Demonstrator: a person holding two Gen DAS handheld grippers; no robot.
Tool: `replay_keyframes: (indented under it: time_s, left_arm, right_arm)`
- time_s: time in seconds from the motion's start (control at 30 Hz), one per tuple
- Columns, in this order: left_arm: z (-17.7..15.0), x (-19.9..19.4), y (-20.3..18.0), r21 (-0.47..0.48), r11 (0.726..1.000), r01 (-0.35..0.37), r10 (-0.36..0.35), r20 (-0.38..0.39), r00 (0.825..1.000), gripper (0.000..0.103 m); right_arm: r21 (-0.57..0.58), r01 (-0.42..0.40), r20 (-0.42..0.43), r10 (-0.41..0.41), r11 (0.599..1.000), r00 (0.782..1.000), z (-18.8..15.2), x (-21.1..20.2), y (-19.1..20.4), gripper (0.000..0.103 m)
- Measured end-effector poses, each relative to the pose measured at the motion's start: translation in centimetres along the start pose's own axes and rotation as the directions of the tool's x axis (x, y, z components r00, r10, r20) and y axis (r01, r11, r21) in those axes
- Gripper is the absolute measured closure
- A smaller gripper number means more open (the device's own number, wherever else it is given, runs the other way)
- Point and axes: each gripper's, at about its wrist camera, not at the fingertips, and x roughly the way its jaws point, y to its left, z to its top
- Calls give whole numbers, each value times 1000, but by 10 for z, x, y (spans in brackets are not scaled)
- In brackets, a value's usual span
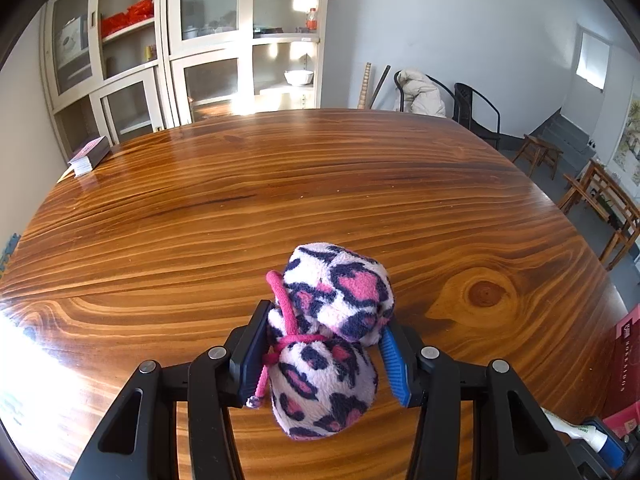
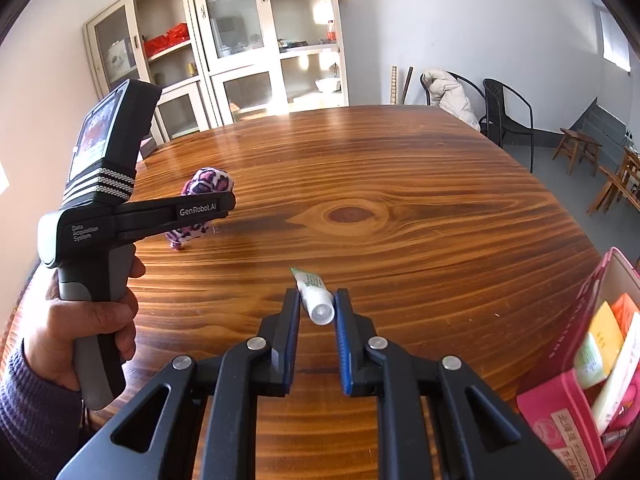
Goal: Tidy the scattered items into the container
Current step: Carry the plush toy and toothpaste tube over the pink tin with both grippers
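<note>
On the wooden desk (image 1: 280,184), the left tool (image 1: 324,354) pinches a pink leopard-print plush pouch (image 1: 332,332) between its pads, just above the surface. The right tool (image 2: 318,322) grips a white tube (image 2: 316,294) at its cap end. A pink container (image 2: 576,408), already holding items, stands at the desk's right edge.

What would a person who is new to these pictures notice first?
First, the pink leopard-print pouch, gripped between the fingers of the left gripper above the wooden table. Next, the white tube held by its cap end in the right gripper. At the table's right edge stands a pink box already holding packets.
</note>
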Motion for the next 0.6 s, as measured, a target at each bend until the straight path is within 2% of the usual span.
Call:
replay_keyframes:
  time_s: [0.43, 0.6]
  left_arm:
    - [-16, -44, -38, 41, 997, 71, -73, 40, 997, 51]
    - [-27, -63, -61, 94, 994, 53, -60, 74, 995, 51]
  right_arm:
    - [57, -18, 91, 13, 998, 996, -14, -56, -19, 85]
    - [93, -9, 128, -3, 996, 992, -19, -79, -34, 85]
